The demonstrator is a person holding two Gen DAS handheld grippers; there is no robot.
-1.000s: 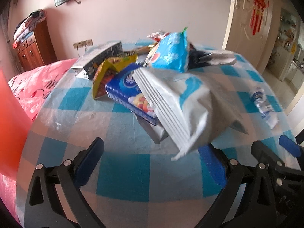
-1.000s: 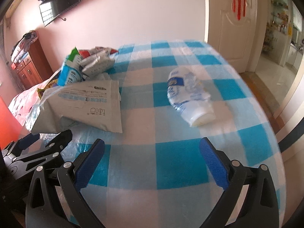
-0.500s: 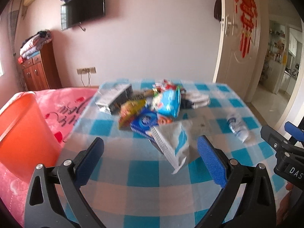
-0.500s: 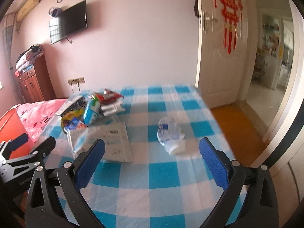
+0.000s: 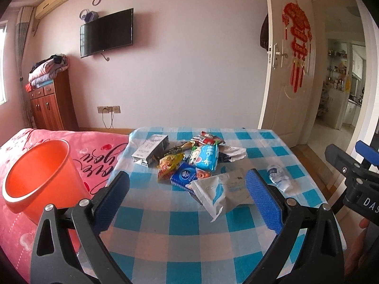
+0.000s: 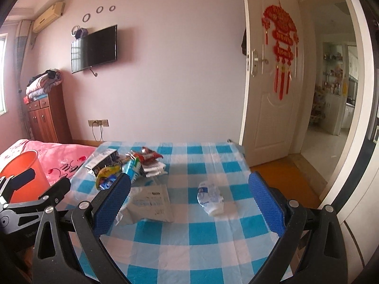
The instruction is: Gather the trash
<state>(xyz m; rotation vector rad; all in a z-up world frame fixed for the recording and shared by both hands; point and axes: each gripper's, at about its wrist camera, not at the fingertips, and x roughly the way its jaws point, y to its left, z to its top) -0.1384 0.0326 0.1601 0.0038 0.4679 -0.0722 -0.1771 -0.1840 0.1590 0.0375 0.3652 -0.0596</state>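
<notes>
crinkled foil wrappers (image 5: 189, 163) | crushed clear bottle (image 6: 210, 197) | round orange bucket (image 5: 38, 179)

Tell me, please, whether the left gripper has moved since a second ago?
Yes. The left gripper has pulled back and up from the trash pile: the grey pouch that filled its view now sits small on the checked table, and the orange bin shows.
</notes>
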